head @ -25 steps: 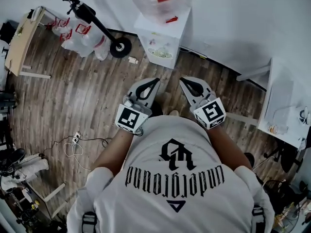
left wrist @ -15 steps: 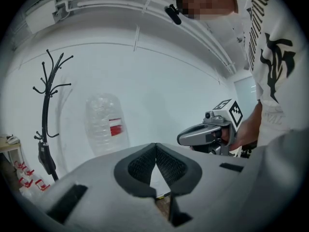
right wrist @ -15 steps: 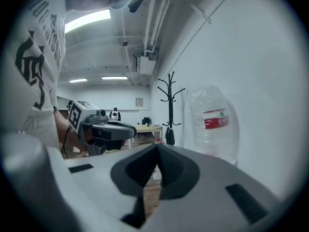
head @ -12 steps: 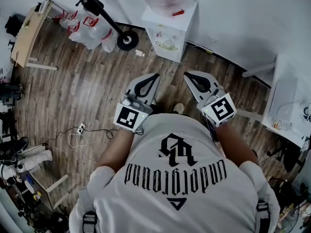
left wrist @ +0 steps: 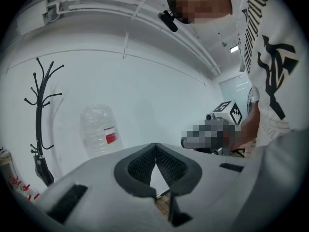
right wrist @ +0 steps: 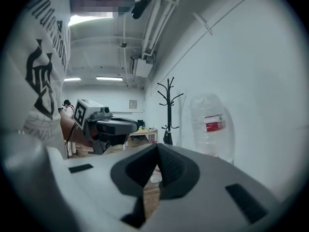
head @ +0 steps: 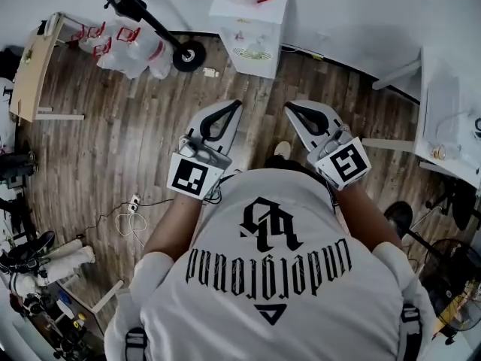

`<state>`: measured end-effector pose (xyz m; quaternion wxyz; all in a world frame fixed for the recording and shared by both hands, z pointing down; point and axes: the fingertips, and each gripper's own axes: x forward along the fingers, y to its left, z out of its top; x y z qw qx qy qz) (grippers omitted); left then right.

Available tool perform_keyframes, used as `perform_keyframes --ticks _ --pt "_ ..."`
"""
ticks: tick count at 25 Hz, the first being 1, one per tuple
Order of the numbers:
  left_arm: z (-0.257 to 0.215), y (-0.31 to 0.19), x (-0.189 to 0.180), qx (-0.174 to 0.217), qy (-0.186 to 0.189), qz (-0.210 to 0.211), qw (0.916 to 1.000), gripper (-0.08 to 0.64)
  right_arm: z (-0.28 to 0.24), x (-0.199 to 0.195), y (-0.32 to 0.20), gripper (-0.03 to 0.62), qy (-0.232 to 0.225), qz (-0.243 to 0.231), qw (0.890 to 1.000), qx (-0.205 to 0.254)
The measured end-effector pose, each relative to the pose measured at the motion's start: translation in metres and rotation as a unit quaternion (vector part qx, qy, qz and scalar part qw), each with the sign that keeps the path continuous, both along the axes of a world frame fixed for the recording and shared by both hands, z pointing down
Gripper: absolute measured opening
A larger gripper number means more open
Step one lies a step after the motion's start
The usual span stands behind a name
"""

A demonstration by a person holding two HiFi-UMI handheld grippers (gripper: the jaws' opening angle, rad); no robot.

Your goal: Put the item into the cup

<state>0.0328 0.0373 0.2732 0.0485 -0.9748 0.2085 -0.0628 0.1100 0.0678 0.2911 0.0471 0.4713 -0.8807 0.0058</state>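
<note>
I hold both grippers side by side in front of my chest, high over the wooden floor. My left gripper [head: 231,107] is shut, its tips meeting with nothing between them [left wrist: 155,147]. My right gripper [head: 291,109] is also shut and empty [right wrist: 157,148]. Each gripper view catches the other gripper beside it, the right gripper [left wrist: 223,124] in one and the left gripper [right wrist: 104,122] in the other. Both point level toward a white wall. I cannot make out the cup or the item in any view.
A water dispenser [head: 254,32] with a clear bottle [left wrist: 99,129] stands against the wall ahead. A scooter [head: 154,25] and bags [head: 124,47] lie to its left, and a coat stand [right wrist: 169,112] is nearby. A white table [head: 443,111] is at the right, cables [head: 131,216] on the floor at the left.
Both grippers have risen a little and moved forward toward the water dispenser, staying shut. The floor view has shifted with my steps.
</note>
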Motion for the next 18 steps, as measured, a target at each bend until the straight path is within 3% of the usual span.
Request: perform_keyframes --ticks 18 --pt "0.000 0.105 -0.161 -0.010 0.000 0.081 0.9966 0.008 -0.003 -0.131 0.122 0.005 0.005 0.099 0.995 0.000"
